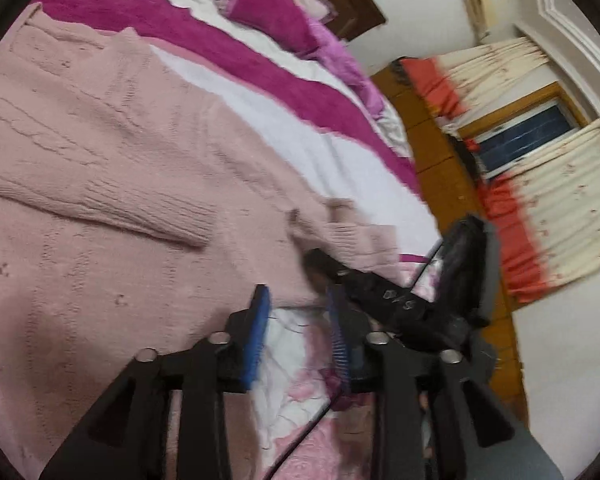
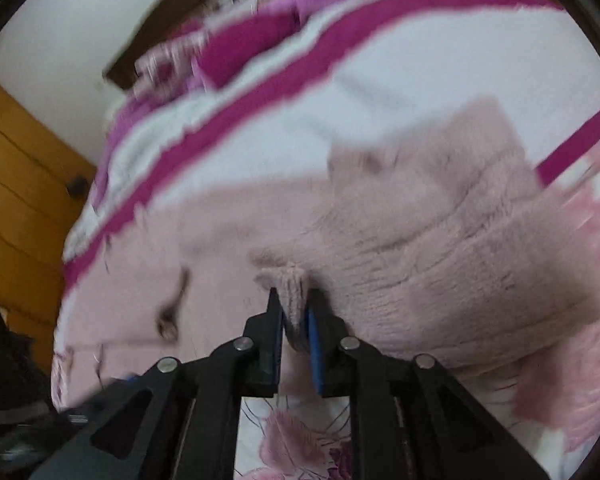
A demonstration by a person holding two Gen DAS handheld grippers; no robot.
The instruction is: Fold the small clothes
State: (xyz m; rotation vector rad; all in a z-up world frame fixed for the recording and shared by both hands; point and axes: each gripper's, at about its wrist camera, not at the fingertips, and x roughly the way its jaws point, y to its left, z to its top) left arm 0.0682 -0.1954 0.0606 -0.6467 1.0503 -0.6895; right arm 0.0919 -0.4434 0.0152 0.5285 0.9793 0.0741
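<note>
Bedroom w/ a big bed (image 1: 300, 136) in white + magenta stripes, pink knit sweater (image 1: 100, 160) spread across it.

Bg in the left wrist view: cream/red curtains (image 1: 540, 184) round a dark window, wood floor beside the bed. Sweater lies mostly flat on the blanket, one sleeve folded across the body w/ its ribbed cuff on top. Left gripper (image 1: 298, 320) sits at the sweater's near edge over a floral sheet (image 1: 292, 380), blue pads apart, nothing btwn them afaict. Right gripper (image 2: 294, 316) is pinched on a bunched ridge of the sweater's knit, fabric squeezed btwn the blue pads and the piece beyond it lifted and doubled over. Right wrist view is pretty blurry tbh. In the left view the other gripper shows as a black shape just beside the right finger.
</note>
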